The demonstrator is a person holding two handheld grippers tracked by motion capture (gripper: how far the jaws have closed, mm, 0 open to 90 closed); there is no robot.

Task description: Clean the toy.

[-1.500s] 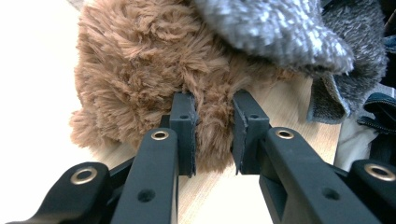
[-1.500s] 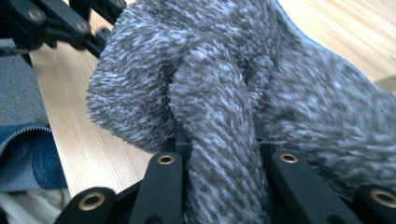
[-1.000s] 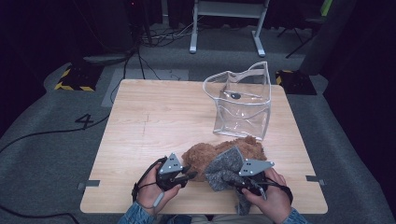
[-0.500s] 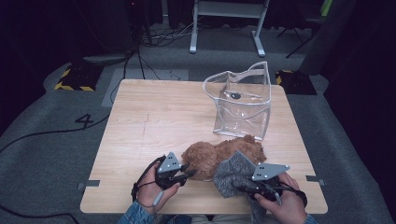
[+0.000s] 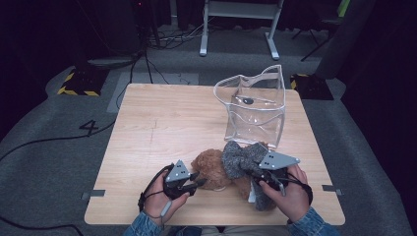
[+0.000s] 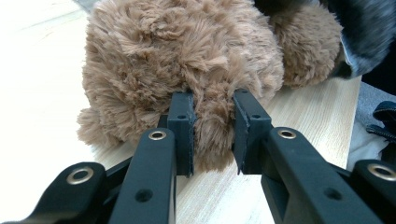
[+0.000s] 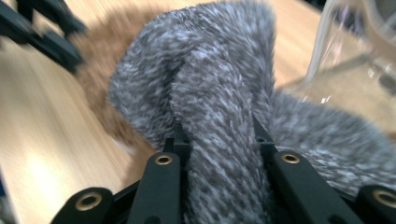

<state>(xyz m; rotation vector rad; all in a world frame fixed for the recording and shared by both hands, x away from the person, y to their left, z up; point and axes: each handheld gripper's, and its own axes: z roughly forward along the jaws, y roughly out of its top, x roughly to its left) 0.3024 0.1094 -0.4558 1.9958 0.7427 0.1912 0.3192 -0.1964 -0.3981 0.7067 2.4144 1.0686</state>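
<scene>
A brown plush bear (image 5: pixel 212 167) lies near the table's front edge, its fur close up as the bear (image 6: pixel 187 70) in the left gripper view. My left gripper (image 5: pixel 199 183) is shut on a tuft of the bear's fur (image 6: pixel 212 130), pads pressing it from both sides. A grey knitted garment (image 5: pixel 241 160) is draped over the bear's right side. My right gripper (image 5: pixel 255 178) is shut on a thick fold of the grey knit (image 7: pixel 219 154), which bulges up between the jaws. The bear (image 7: pixel 100 60) shows blurred behind the knit, with the left gripper (image 7: pixel 42 32) beyond it.
A clear plastic bag (image 5: pixel 254 105) with white trim stands upright at the back right of the wooden table (image 5: pixel 162 123); a small dark item lies inside it. A metal frame (image 5: pixel 236 24) stands on the grey floor beyond. Cables cross the floor at the left.
My right gripper has pulled the grey knit up and over the bear's right side, after first drawing back toward the table's front edge. The left gripper has kept its hold in place.
</scene>
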